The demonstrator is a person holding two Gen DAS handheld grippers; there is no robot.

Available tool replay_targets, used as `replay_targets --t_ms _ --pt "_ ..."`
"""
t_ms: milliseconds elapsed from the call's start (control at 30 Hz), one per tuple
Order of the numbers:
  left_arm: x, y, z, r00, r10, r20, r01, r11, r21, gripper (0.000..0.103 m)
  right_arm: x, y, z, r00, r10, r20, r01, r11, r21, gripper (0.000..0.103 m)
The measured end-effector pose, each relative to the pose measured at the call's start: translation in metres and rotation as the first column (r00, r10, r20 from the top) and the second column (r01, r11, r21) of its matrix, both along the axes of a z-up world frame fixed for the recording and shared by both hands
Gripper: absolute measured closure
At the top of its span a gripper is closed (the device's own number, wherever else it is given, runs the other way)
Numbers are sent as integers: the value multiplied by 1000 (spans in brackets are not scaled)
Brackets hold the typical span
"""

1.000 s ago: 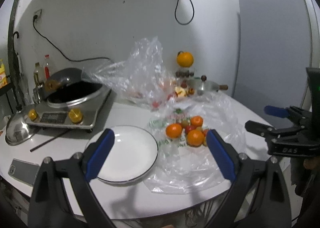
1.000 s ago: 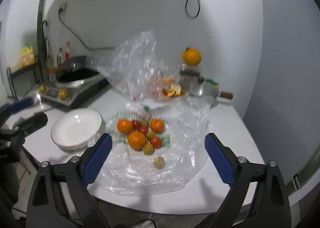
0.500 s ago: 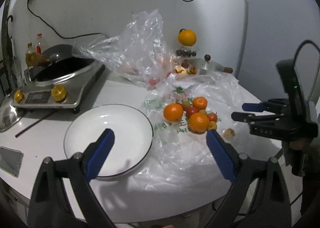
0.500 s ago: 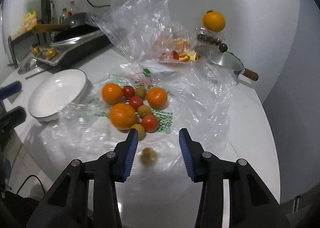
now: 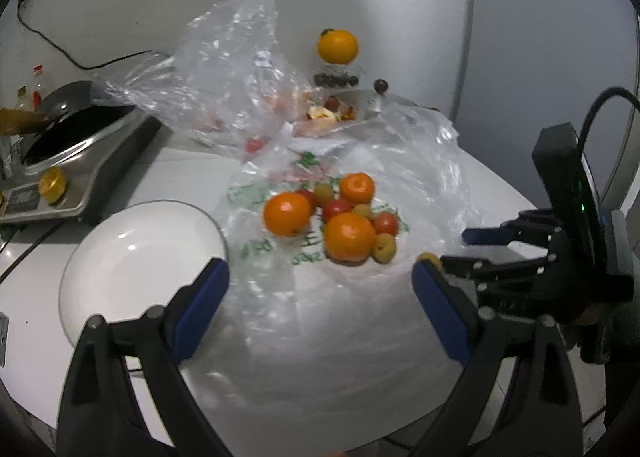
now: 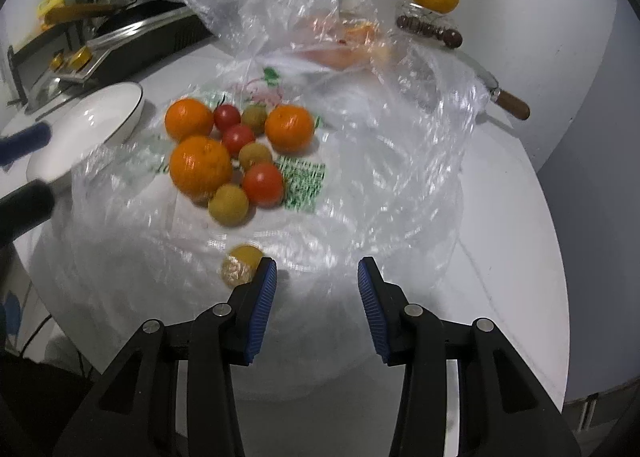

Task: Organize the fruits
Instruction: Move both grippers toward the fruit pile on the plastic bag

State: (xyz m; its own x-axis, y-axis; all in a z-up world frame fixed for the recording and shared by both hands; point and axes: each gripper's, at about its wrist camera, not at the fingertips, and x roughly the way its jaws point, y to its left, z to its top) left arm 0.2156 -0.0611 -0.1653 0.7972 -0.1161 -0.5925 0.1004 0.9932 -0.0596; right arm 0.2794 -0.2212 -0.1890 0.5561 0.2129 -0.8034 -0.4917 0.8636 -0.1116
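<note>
Surface (image 6: pixel 504 225): a white round top carries everything; a cooker with a dark pan sits at ten o'clock.
Plastic bag (image 6: pixel 384 161): clear, crumpled film spreads flat under the fruit, and a second bag stands puffed up at twelve o'clock.
White plate (image 5: pixel 132 257): it lies empty at nine o'clock of the fruit pile, its rim just beside the bag's edge.
Fruit pile (image 6: pixel 224 145): three oranges, red tomatoes and small yellow-green fruits lie bunched on the film at the middle of the surface.
Left gripper (image 5: pixel 320 297): jaws wide, nothing between them, hovering over the near edge of the bag.
Right gripper (image 6: pixel 316 293): jaws narrowed with only film between them.
Stray fruit (image 6: pixel 240 265): one small yellow fruit lies apart at six o'clock of the pile, touching the outer side of the right gripper's left finger.
Risk: the stray fruit sits outside the jaws, so closing may pinch only film and drag the bag, rolling fruit toward the surface's edge.
</note>
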Motion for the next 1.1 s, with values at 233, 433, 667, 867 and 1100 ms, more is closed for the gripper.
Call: replay_targets --t_ms 233,433,667,867,1100 --pt "16 -24 -7 1000 -24 -15 24 999 34 9 -1 -3 -6 1000 16 -2 -16 999 28 58" --pt "34 -42 -25 997 -22 -69 30 994 106 9 -8 -10 -4 999 45 13 -46 996 71 58" --pt "45 -53 -43 993 -16 -114 37 980 193 10 -6 -13 -4 996 90 28 -93 991 95 58" --pt "45 -61 -54 989 -36 -143 68 973 222 10 -3 -17 6 992 114 50 -120 981 153 58" --pt "41 -58 -55 989 -37 -146 68 975 210 10 2 -3 14 988 147 53 -154 968 199 58"
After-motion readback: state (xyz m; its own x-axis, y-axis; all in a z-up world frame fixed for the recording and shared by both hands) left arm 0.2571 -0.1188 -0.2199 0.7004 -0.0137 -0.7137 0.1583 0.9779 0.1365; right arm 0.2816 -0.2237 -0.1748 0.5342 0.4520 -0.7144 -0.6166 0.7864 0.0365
